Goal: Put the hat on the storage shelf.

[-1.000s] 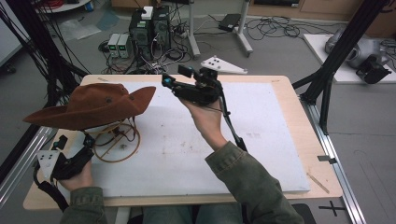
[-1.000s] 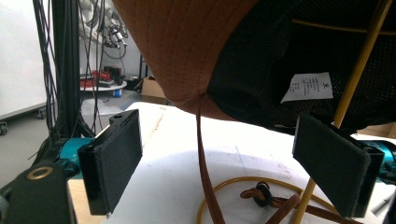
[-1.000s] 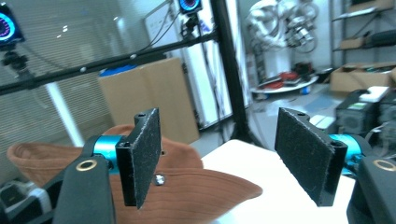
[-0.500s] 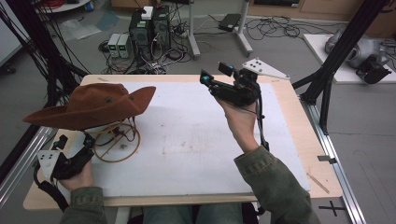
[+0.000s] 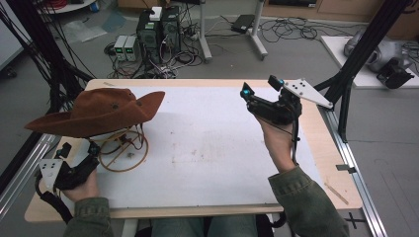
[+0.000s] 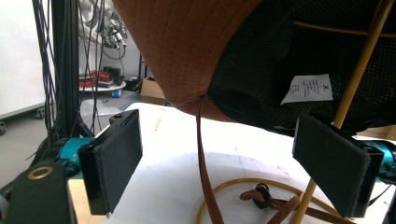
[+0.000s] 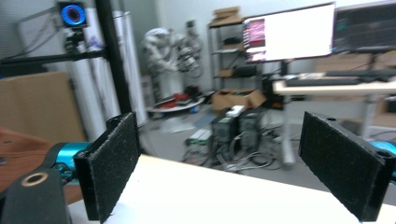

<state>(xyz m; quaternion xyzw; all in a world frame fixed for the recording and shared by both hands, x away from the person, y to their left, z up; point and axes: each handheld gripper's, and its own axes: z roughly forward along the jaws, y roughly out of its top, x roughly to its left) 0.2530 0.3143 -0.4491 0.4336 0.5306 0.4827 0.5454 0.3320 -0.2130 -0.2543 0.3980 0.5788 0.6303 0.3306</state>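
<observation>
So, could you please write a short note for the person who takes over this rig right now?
Left hand-held gripper: open, low at the near left of the table, jaws either side of the hat's leather strap and beside the wire hat stand, gripping nothing.
Right hand-held gripper: jaws have just been opening, now wide with nothing between them, held up over the far right of the table, away from the hat.
Brown hat: sits on the stand, left side.
Done: hat is on the stand.
Left: probably check it sits steady, then withdraw the left hand-held gripper.
</observation>
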